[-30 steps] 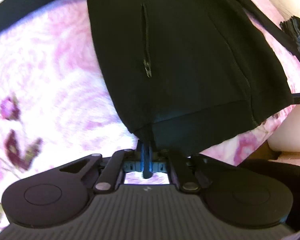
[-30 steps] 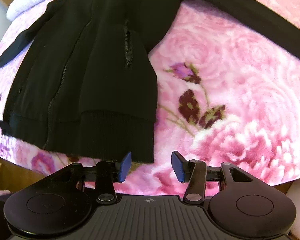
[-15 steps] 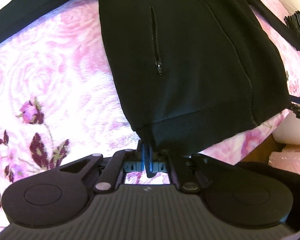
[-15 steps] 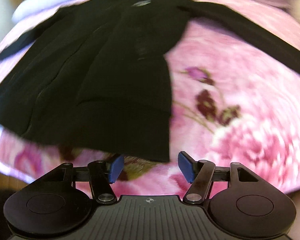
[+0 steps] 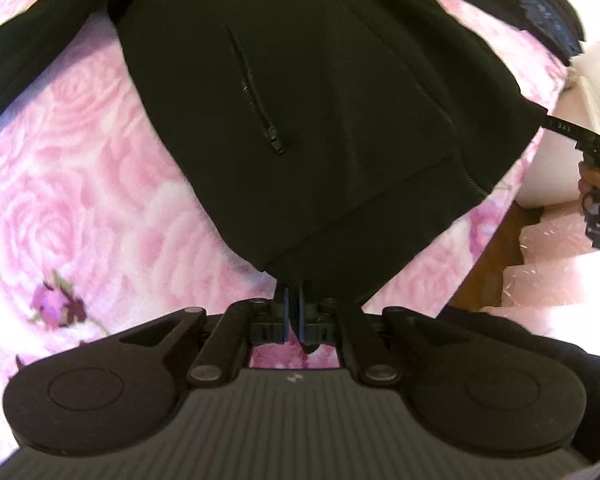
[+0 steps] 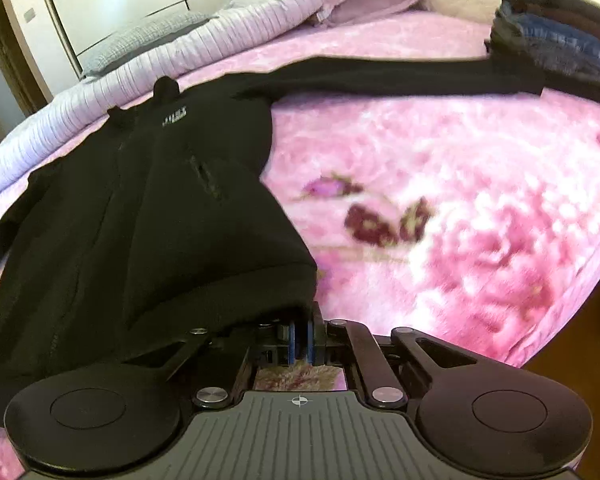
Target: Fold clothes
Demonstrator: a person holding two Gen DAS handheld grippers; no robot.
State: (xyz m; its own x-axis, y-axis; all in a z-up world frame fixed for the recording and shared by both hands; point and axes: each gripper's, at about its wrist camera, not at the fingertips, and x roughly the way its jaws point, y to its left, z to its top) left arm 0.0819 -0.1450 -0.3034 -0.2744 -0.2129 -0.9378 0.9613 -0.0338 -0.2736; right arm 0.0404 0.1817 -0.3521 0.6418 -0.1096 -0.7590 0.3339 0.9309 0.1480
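Both hand-held grippers, left (image 5: pixel 293 312) and right (image 6: pixel 300 338), pinch the jacket (image 5: pixel 320 100) hem corners, seemingly shallowly; lifting could slip the thick ribbing free.

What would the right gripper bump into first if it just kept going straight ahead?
Probably the black jacket itself: the right gripper is shut on its hem corner, and the fabric lies directly ahead on the pink blanket. Depth beyond that is unclear.

The black zip-up jacket (image 5: pixel 320 92) lies front side up on the pink rose-patterned blanket (image 5: pixel 72 168), its front zipper closed and one sleeve (image 6: pixel 400 76) stretched straight out sideways. A zipped side pocket (image 5: pixel 256 96) shows on the front. The ribbed hem (image 6: pixel 228 300) is lifted at both lower corners.
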